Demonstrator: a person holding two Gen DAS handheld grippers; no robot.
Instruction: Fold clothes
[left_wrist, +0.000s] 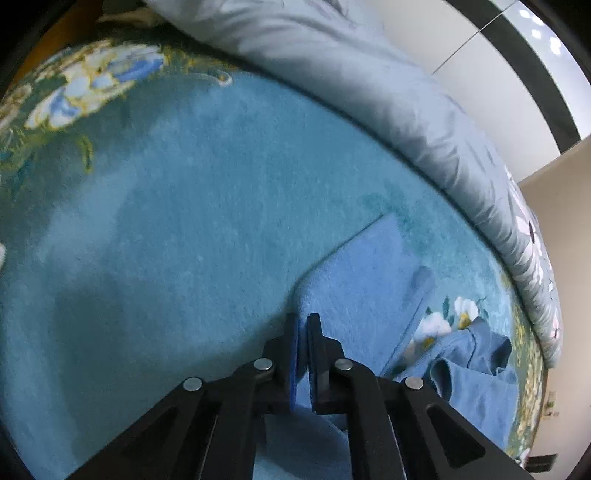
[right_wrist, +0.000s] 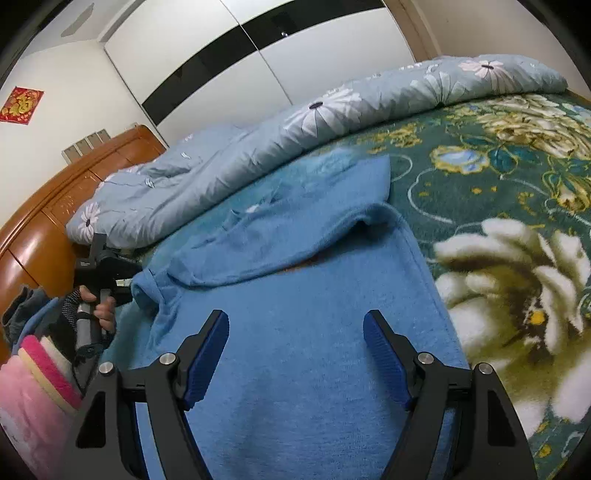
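Note:
A blue fleece garment (right_wrist: 295, 295) lies spread on a floral bed blanket (right_wrist: 498, 192), its far part folded over with a raised crease. My right gripper (right_wrist: 295, 321) hovers just above the near part, open and empty. In the left wrist view the same blue garment (left_wrist: 365, 273) lies flat at the lower right, with a bunched part (left_wrist: 476, 369) farther right. My left gripper (left_wrist: 303, 321) is shut on the garment's edge, blue cloth showing between the pads. The left gripper and the hand holding it also show at the left of the right wrist view (right_wrist: 99, 258).
A grey-blue flowered duvet (right_wrist: 258, 147) is bunched along the far side of the bed, also in the left wrist view (left_wrist: 369, 92). A wooden headboard (right_wrist: 44, 221) stands at left. Pink folded cloth (right_wrist: 33, 398) lies at lower left. White wardrobe doors (right_wrist: 258, 44) stand behind.

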